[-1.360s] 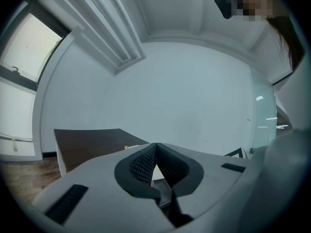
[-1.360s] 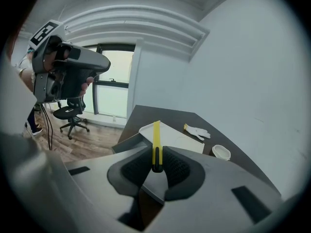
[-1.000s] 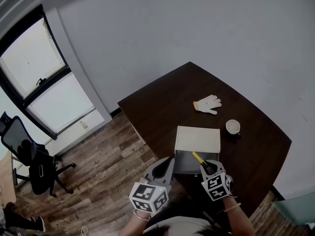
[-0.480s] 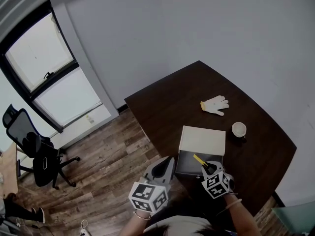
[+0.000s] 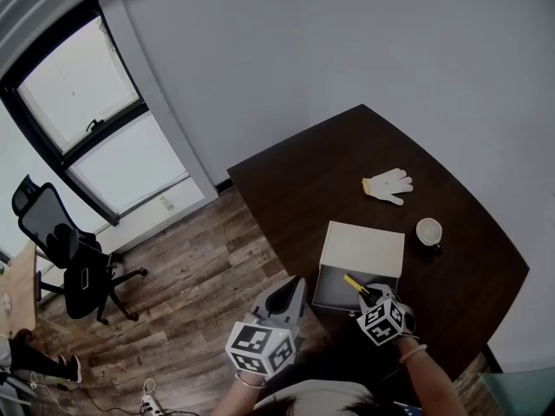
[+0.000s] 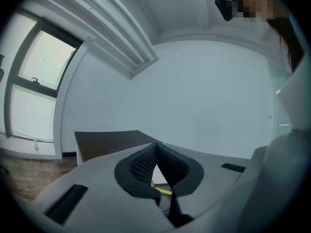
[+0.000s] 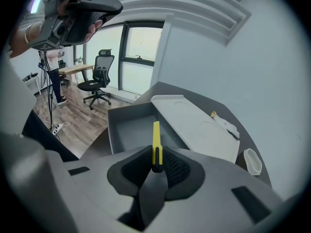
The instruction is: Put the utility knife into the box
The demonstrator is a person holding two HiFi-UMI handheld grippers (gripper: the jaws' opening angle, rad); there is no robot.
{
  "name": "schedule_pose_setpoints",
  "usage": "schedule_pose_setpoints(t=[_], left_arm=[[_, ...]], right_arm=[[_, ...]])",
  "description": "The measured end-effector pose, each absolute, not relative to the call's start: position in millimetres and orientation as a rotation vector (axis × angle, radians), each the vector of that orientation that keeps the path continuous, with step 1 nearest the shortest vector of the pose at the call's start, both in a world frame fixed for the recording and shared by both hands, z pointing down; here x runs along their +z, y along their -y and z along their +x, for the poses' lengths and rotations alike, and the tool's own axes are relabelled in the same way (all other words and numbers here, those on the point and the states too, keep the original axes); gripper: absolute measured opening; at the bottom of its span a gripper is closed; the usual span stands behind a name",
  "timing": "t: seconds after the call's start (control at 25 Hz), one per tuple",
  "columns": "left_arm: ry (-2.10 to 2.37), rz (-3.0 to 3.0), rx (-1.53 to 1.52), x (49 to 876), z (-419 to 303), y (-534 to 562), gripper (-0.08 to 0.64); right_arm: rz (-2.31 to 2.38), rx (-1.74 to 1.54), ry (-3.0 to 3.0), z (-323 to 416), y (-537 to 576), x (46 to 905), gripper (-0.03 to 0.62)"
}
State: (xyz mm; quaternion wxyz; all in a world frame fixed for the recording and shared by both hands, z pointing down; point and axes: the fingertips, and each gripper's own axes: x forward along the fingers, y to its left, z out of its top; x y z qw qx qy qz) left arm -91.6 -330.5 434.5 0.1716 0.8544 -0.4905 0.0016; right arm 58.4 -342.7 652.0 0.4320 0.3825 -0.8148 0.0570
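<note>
1. Right gripper (image 7: 156,166) clamped on the yellow utility knife (image 7: 156,142).
2. The knife's free end pokes out past the jaws, over the open grey box (image 7: 127,127); it is not lying in the box.
3. White lid (image 5: 362,249) lies against the box's far side on the dark table (image 5: 295,189).
4. Left gripper (image 5: 290,291) has its jaws closed together, empty, left of the box.
5. Glove (image 5: 388,185) and cup (image 5: 429,230) lie beyond the lid.

The right gripper (image 7: 156,155) hides the rear of the utility knife (image 7: 156,135).
</note>
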Motion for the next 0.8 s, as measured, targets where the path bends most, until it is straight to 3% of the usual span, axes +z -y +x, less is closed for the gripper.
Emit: schedule_pose_setpoints(t=[0.8], left_arm=[[1.470, 2.345, 0.048, 451, -110, 338, 0.017]], right_arm=[[0.831, 0.216, 1.986, 50, 367, 689, 0.072]])
